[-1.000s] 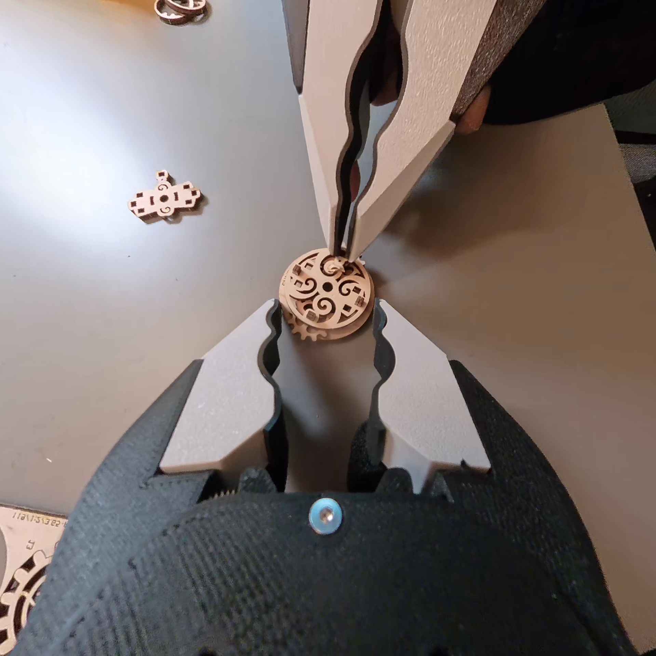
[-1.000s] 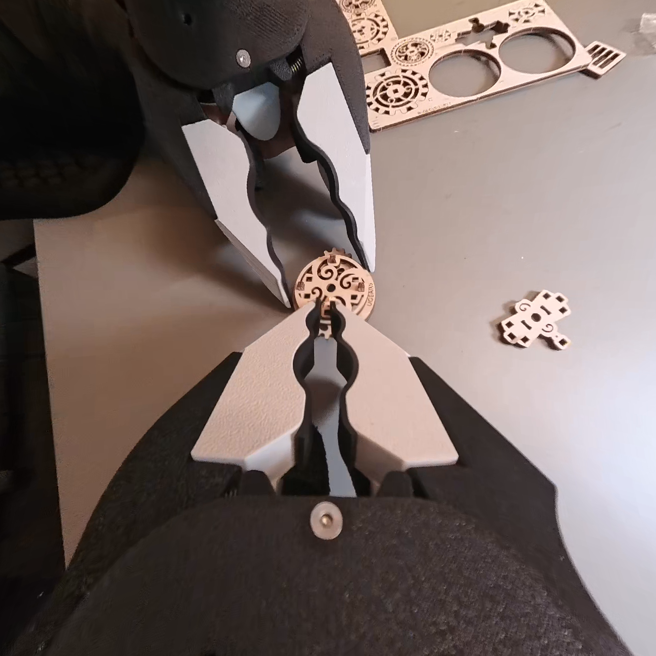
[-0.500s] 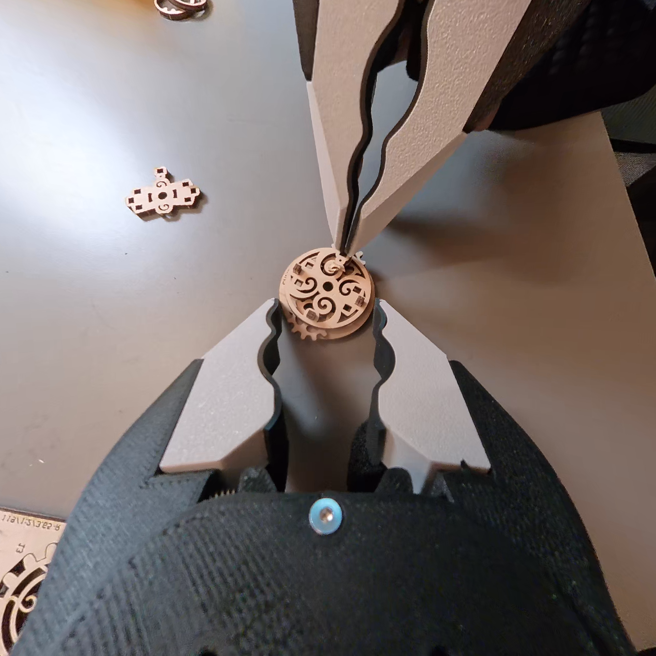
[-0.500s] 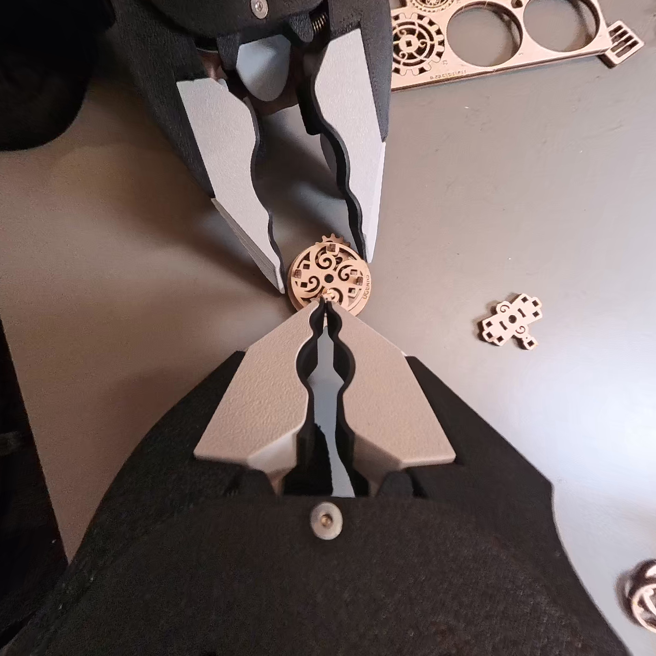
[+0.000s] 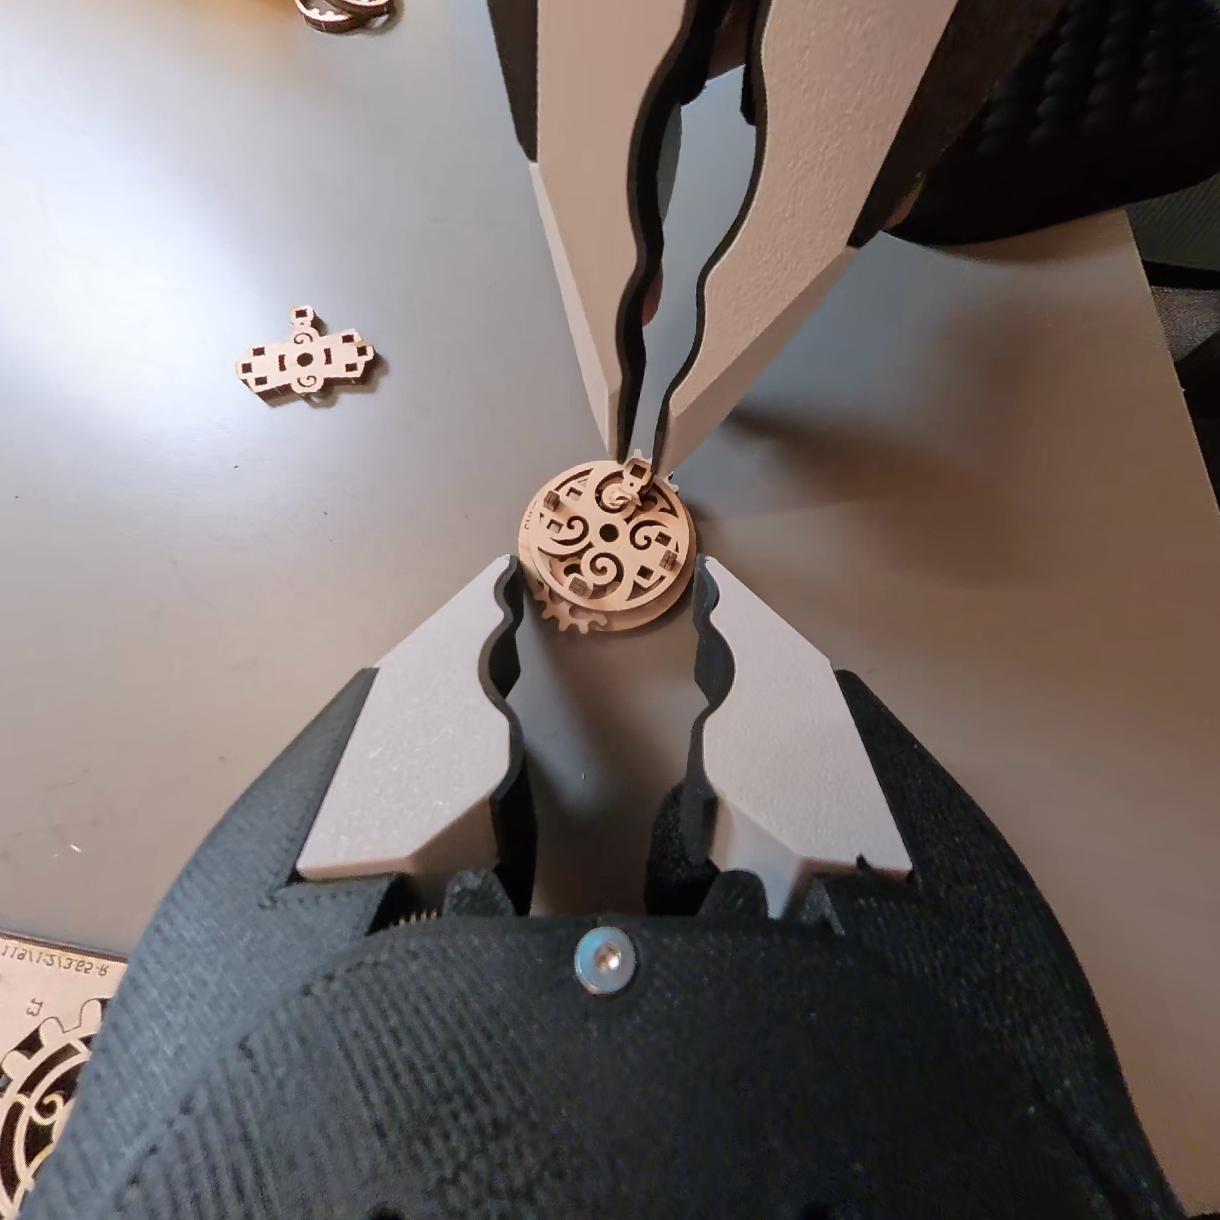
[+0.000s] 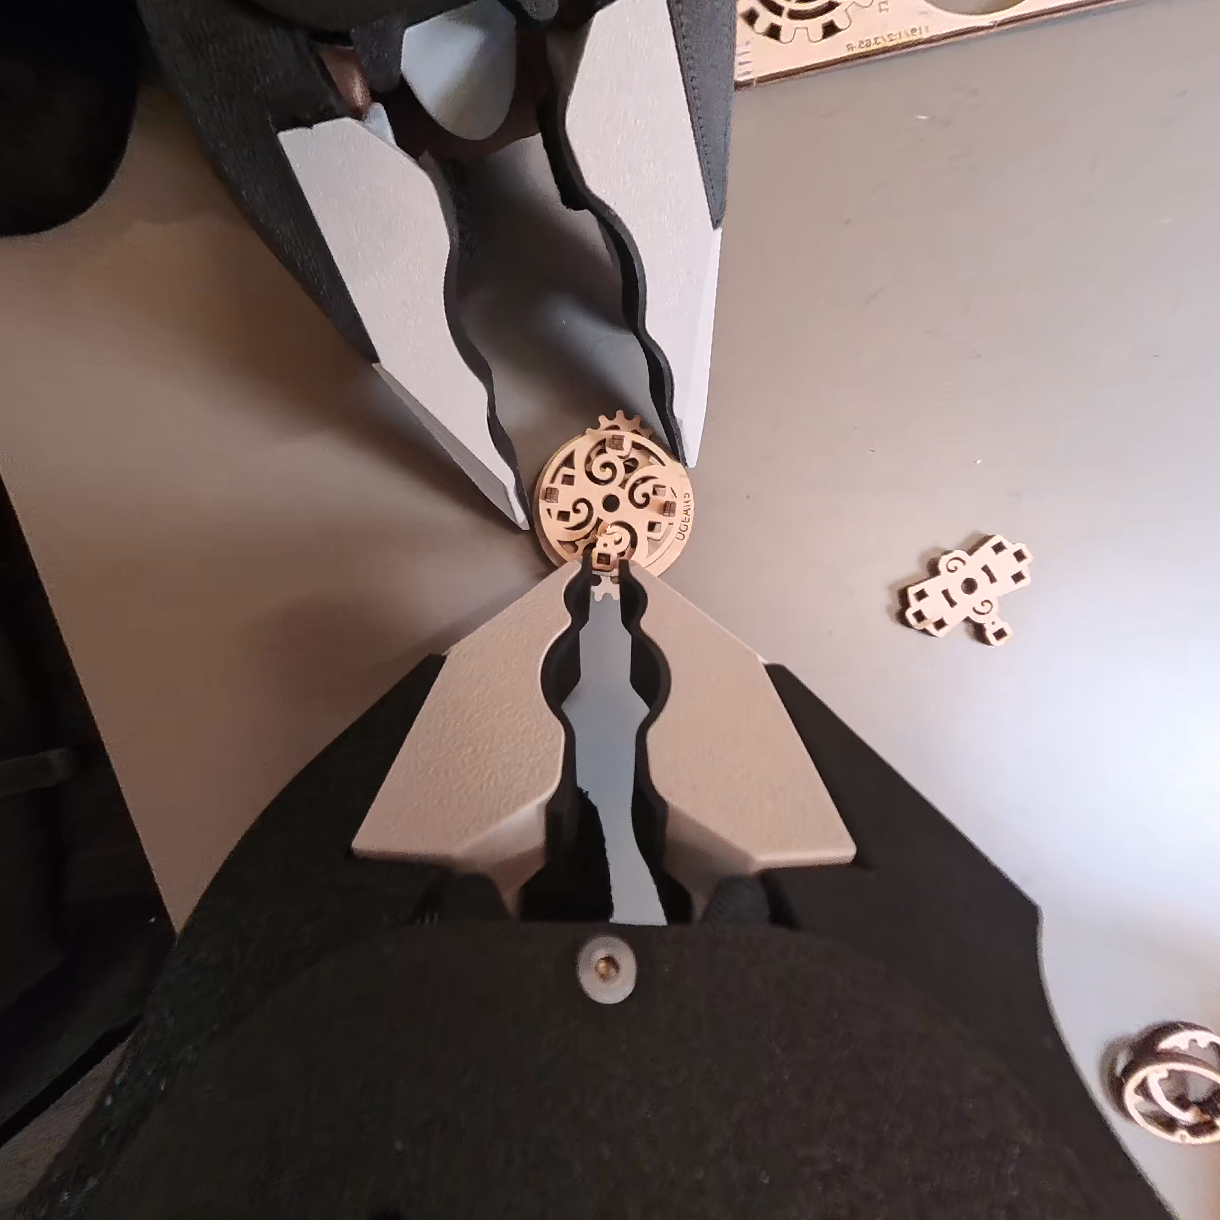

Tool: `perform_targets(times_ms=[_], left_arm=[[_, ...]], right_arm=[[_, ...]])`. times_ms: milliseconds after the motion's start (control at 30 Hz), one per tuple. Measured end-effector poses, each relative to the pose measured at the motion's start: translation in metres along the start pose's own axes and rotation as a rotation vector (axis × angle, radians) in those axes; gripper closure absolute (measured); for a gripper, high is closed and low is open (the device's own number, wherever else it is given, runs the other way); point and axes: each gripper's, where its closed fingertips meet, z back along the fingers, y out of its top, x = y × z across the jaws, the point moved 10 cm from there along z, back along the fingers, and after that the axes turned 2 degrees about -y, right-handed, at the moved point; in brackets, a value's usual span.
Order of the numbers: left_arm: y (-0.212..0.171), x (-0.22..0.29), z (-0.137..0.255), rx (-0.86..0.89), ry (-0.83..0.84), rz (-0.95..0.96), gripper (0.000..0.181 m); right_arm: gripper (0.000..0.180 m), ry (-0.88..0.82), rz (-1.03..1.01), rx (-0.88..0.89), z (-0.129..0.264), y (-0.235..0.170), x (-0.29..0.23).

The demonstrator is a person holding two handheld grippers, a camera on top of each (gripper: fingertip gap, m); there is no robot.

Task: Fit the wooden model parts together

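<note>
A round wooden disc assembly [image 5: 607,548] with scroll cut-outs and a small gear under it lies on the grey table. My left gripper [image 5: 606,571] is shut on the disc, one fingertip on each side of its rim; it also shows in the right wrist view [image 6: 604,485]. My right gripper [image 6: 604,574] comes from the opposite side, its jaws parted a little around a small square wooden tab [image 6: 604,560]. The tab stands on the disc's [image 6: 614,505] near rim. In the left wrist view the right gripper [image 5: 643,459] points down at the tab [image 5: 635,474].
A cross-shaped wooden part [image 5: 307,362] [image 6: 964,591] lies apart on the table. A cut-out wooden sheet [image 6: 924,39] [image 5: 46,1030] lies behind the left gripper. A ringed wooden part [image 6: 1168,1083] lies near the right gripper's body. The table edge [image 5: 1175,462] runs close by. Both grippers' tips are close together, under 4 cm apart.
My right gripper's jaws have parted slightly around the small tab, which now stands on the disc. The right gripper has moved closer and lower. The left gripper still holds the disc.
</note>
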Motion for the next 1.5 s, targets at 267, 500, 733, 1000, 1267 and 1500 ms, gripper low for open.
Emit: perform_targets(times_ms=[267, 500, 733, 1000, 1267, 1500], left_arm=[[0.000, 0.001, 0.000, -0.002, 0.002, 0.000, 0.130], [0.001, 0.001, 0.000, -0.005, 0.002, 0.011, 0.130], [0.000, 0.001, 0.000, 0.001, 0.003, 0.016, 0.130], [0.000, 0.002, -0.001, 0.001, 0.002, 0.009, 0.130], [-0.003, 0.003, 0.000, 0.006, -0.061, -0.113, 0.130], [-0.011, -0.007, 0.013, -0.003, 0.027, -0.135, 0.131]], right_arm=[[0.174, 0.005, 0.028, -0.047, -0.002, 0.006, 0.000], [0.175, -0.015, 0.097, -0.099, -0.003, 0.010, -0.003], [0.174, -0.047, 0.146, -0.159, -0.006, 0.012, -0.007], [0.174, -0.067, 0.122, -0.105, -0.003, 0.008, -0.009], [0.151, 0.013, 0.110, 0.105, 0.018, -0.017, -0.010], [0.137, 0.053, 0.158, 0.228, 0.000, -0.018, 0.002]])
